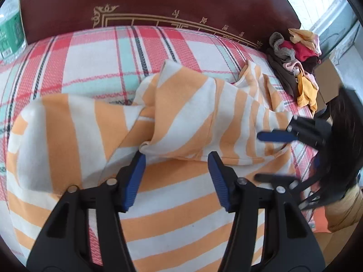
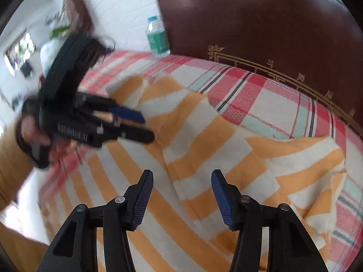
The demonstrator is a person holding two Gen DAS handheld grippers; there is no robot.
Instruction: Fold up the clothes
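Note:
An orange-and-white striped garment [image 1: 177, 113] lies spread and partly folded over itself on a plaid-covered bed [image 1: 95, 52]; it also shows in the right wrist view [image 2: 204, 149]. My left gripper [image 1: 177, 156] is open just above the garment, its left fingertip touching a folded edge. My right gripper [image 2: 181, 174] is open and empty above the stripes. The right gripper also shows at the right of the left wrist view [image 1: 261, 156], open. The left gripper appears blurred in the right wrist view [image 2: 147, 127], open.
A dark red headboard [image 1: 158, 2] with gold trim stands behind the bed. A pile of mixed clothes [image 1: 295, 63] sits at the bed's far right. A water bottle [image 2: 157, 37] stands beside the headboard. A cardboard box [image 1: 326, 79] is past the pile.

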